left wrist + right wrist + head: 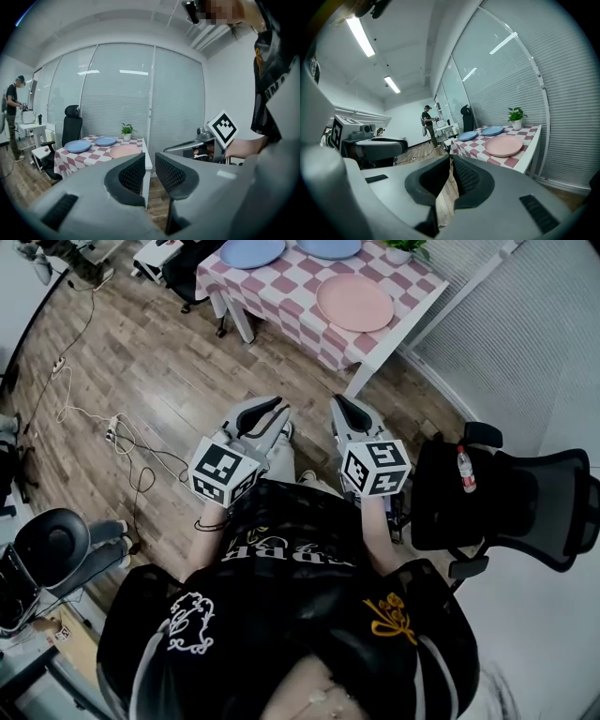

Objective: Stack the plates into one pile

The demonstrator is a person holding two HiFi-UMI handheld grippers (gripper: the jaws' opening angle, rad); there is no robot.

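Pink plate point(354, 303), round and smooth, lies flat on the checked tablecloth point(281, 292); near blue plate point(251, 251) and far blue plate point(329, 247) lie beside it, unstacked; left gripper point(279, 409) and right gripper point(339, 403), grey with mesh-textured pads, hover above plank flooring point(169, 362), well short of the table; both pairs of jaws drawn together, pinching nothing.

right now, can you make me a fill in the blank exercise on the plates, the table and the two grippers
The nearest plate is ____, unlike the two blue plates.
Together that makes ____ on the checked table, none stacked.
The left gripper and the right gripper both have their jaws ____, with nothing between them.
The white pot on the table holds a small green ____.

Missing words: pink; three; shut; plant
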